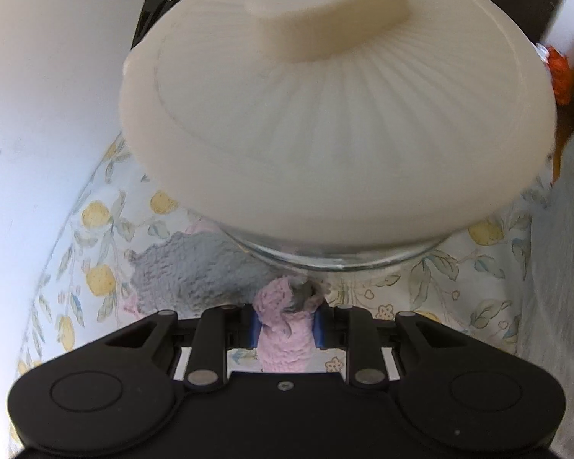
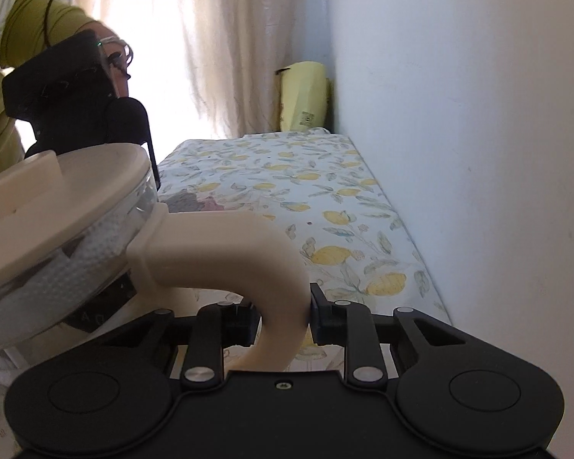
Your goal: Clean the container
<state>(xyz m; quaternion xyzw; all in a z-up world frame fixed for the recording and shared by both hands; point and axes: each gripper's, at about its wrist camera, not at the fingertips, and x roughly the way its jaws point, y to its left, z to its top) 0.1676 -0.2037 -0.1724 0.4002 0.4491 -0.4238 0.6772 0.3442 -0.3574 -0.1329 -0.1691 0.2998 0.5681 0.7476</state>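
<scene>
A glass container (image 1: pixel 336 260) with a cream ribbed lid (image 1: pixel 336 114) fills the left wrist view, tilted toward the camera. My left gripper (image 1: pixel 285 325) is shut on a pink and grey cloth (image 1: pixel 283 329) just below the container's glass rim; more grey cloth (image 1: pixel 195 267) hangs to the left. In the right wrist view the container (image 2: pixel 57 252) is at the left with its lid (image 2: pixel 57 191) on. My right gripper (image 2: pixel 283 323) is shut on its cream curved handle (image 2: pixel 241 256), holding it above the table.
The table carries a lemon-print cloth (image 2: pixel 306 199) and runs along a white wall (image 2: pixel 459 134) on the right. A yellow bag (image 2: pixel 304 95) stands at the far end by a curtain (image 2: pixel 195 38). The person (image 2: pixel 4 57) and the other gripper's body (image 2: pixel 76 95) are at the left.
</scene>
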